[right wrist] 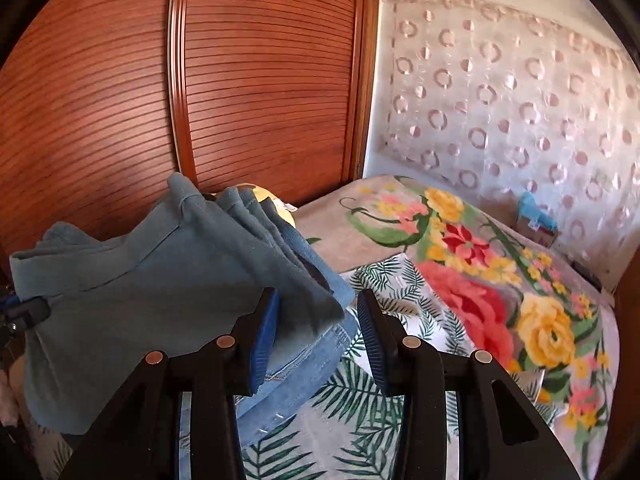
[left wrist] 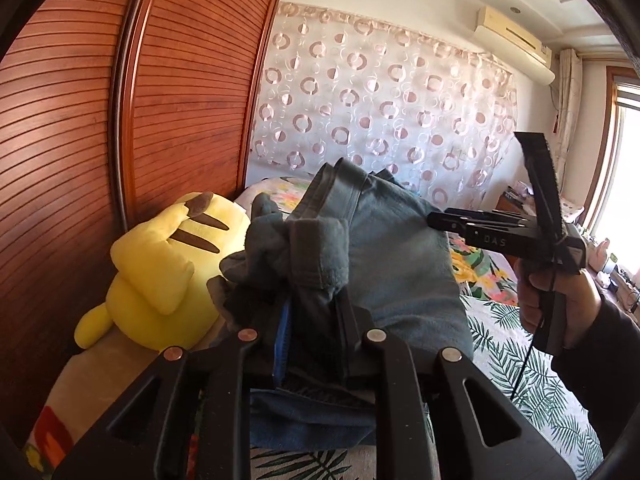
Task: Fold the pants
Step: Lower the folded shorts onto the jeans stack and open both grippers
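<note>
Now: bed (right wrist: 400,280) first, leaf-print sheet with a floral blanket (right wrist: 500,280) beyond; wardrobe (left wrist: 72,120) at its far side, yellow plush (left wrist: 160,264) against it. Pants (right wrist: 132,300), teal with a fleecy lining, are bunched and lifted off the sheet near the plush; a denim piece (right wrist: 296,368) lies under them on the sheet.

Step as I judge it: one hold is released, so I need a fresh grip before laying a fold. To do it well I would keep my left hold steady as the anchor, pick a clean edge or hem instead of a wad of layers, then draw the cloth taut and lower it flat, clear of the denim.

Left gripper (left wrist: 312,320) points gently downward, jaws nearly closed and pinching a thick bunch of pants fabric. Right gripper (right wrist: 316,332) also tilts down, jaws partly spread with blue pads (right wrist: 262,344) bare; a loose corner of the pants hangs just ahead of them, untouched. From the left camera, the hand (left wrist: 560,296) grasps that tool's handle off to the side, sleeve (left wrist: 600,360) dark.
</note>
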{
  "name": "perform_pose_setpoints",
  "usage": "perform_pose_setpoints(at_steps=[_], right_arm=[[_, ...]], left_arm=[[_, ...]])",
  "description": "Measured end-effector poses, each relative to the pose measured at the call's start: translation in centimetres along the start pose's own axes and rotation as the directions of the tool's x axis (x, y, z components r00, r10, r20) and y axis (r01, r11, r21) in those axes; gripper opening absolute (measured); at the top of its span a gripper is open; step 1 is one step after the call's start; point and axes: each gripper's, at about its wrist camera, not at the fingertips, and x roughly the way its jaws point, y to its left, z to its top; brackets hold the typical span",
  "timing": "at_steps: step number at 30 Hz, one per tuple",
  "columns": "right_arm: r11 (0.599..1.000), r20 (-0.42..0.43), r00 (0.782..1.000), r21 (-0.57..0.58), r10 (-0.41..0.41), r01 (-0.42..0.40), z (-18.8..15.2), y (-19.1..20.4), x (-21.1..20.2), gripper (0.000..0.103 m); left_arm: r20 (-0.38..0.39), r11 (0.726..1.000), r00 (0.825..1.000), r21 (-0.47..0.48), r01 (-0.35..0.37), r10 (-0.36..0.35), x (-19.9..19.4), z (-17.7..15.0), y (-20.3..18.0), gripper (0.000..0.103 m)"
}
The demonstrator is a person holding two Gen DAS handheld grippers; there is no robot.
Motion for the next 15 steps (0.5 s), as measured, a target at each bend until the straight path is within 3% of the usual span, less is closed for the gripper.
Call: perform_pose_setpoints(at_steps=[8, 11, 15], right_arm=[[0.999, 0.021, 1.0, 0.04, 0.023, -0.024, -1.5, 1.5, -3.5, 0.042], [0.998, 0.033, 0.999, 0.057, 0.031, -0.032, -2.6, 2.0, -5.3, 0.042], [0.997, 0.041, 0.999, 0.075, 0.028, -0.031, -4.0, 2.9, -7.4, 0.042]], left_arm=[[-0.007, 1.0, 1.0, 0.017, -0.021, 0.021, -1.7, -0.7, -0.4, 0.021], [-0.009, 0.999, 1.0, 0.034, -0.02, 0.021, -2.4, -1.0, -0.6, 0.029], [-0.012, 0.998, 1.0, 0.056, -0.013, 0.014, -3.4, -1.4, -0.9, 0.047]])
